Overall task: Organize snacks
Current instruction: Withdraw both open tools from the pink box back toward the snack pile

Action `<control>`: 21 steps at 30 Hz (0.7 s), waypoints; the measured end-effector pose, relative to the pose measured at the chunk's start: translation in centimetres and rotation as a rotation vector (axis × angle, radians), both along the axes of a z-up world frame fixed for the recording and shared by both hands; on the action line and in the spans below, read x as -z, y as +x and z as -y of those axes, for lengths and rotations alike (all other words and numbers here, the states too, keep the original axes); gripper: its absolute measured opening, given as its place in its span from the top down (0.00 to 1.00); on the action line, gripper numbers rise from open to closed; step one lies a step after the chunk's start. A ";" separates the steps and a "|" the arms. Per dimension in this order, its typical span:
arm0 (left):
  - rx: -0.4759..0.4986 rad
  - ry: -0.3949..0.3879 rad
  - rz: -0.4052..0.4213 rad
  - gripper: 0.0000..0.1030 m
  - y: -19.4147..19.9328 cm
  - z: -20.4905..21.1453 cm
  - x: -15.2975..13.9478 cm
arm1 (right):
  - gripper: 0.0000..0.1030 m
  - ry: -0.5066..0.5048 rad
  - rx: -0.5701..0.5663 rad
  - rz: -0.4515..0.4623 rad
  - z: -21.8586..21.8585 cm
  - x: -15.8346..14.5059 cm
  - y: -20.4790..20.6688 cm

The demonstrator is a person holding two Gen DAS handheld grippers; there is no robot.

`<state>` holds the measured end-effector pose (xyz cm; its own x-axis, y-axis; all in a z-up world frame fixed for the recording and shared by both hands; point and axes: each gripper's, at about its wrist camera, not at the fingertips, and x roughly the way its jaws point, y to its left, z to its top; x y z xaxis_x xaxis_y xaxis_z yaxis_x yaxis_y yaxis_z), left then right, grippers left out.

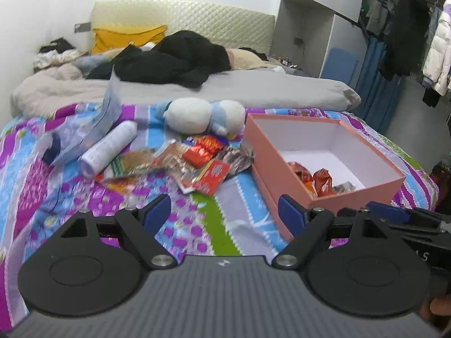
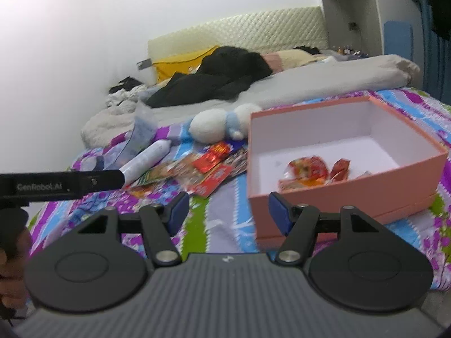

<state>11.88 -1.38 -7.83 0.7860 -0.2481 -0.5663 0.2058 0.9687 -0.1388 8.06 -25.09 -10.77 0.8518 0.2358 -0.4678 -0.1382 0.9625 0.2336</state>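
The snack packets (image 1: pixel 197 160) lie heaped on the bed ahead of the left gripper (image 1: pixel 224 214), its jaws wide and empty; overlapping wrappers could come up together; the pink box (image 2: pixel 338 194) sits just beyond the right gripper (image 2: pixel 228 211), jaws also apart, empty.

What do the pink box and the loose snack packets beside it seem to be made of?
Pink box: likely matte paperboard, with flat stiff walls, sharp corners and a white lining. Snack packets: apparently glossy foil or plastic film, crinkled and catching glints of light.
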 end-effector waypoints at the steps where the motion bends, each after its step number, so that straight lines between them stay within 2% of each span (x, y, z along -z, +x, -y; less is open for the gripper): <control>1: -0.011 0.001 -0.005 0.16 -0.5 -0.5 0.2 | 0.37 0.000 -0.008 0.006 -0.3 -0.1 -0.3; 5: -0.036 -0.051 -0.022 0.16 -2.0 -2.7 0.6 | 0.37 0.001 -0.028 0.019 -1.9 -0.6 -1.3; 8: -0.059 -0.043 -0.019 0.16 -2.8 -4.2 0.6 | 0.37 -0.005 -0.043 0.002 -2.8 -0.3 -1.4; 12: -0.066 -0.071 -0.027 0.16 -3.4 -6.1 0.9 | 0.37 -0.013 -0.064 -0.010 -4.3 0.2 -1.4; 17: -0.088 -0.063 -0.040 0.16 -3.0 -7.4 2.1 | 0.37 0.010 -0.075 -0.025 -5.4 0.5 0.1; 21: -0.114 -0.071 -0.052 0.16 -1.5 -7.8 3.3 | 0.37 -0.017 -0.095 -0.028 -6.2 1.0 1.3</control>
<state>10.36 6.44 -11.09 0.7812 -0.1999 -0.5914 0.0857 0.9727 -0.2155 9.39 -18.92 -11.74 0.8128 0.3067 -0.4953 -0.2225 0.9492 0.2225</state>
